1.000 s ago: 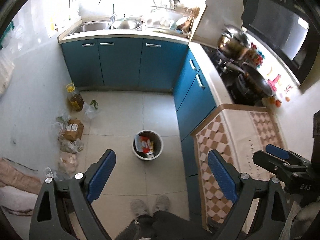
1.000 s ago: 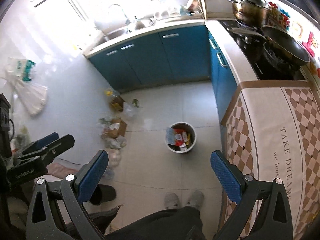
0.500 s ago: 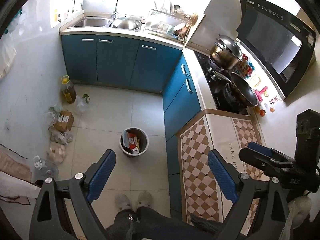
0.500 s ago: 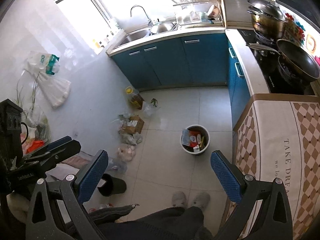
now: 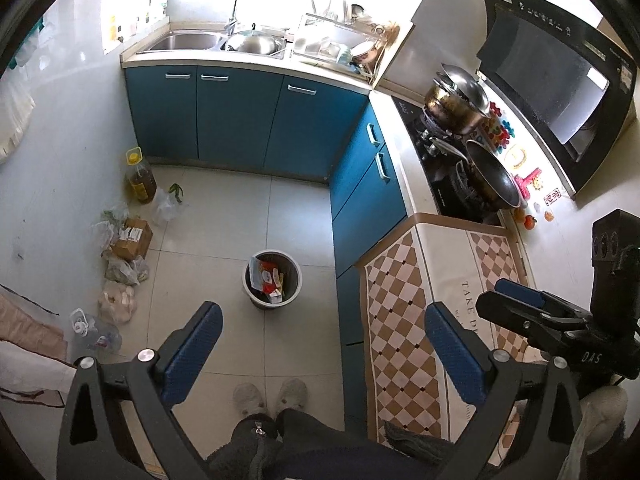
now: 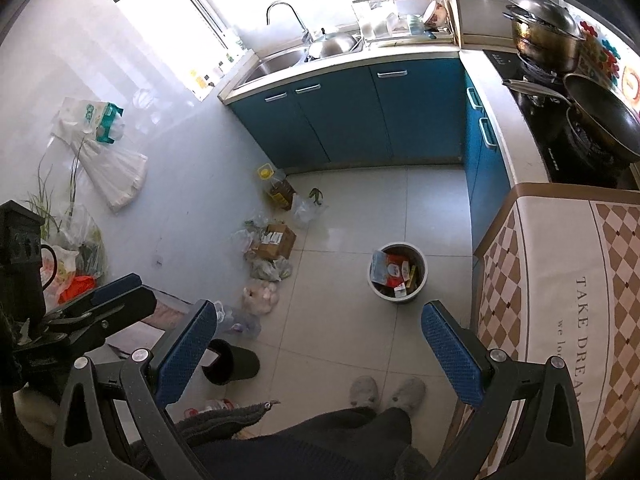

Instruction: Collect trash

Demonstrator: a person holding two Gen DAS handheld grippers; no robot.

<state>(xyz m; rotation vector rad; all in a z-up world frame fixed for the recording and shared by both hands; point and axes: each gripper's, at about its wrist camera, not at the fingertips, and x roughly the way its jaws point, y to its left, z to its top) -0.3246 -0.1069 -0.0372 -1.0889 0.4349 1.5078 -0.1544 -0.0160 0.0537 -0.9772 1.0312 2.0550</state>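
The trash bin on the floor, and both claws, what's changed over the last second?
Both views have pulled up and back: the trash bin looks smaller and more of the kitchen shows. The left claw has just opened a little wider, nothing between its fingers. The right claw is open and empty as before. The bin with its wrappers, the cardboard box and the oil bottle stayed put.

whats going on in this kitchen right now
A person stands on the tiled floor holding a pair of tongs in each hand. The left tongs and right tongs are both open and empty, raised above the floor. The trash bin in front of the person's feet already holds wrappers. Bags and a cardboard box sit along the wall, untouched.
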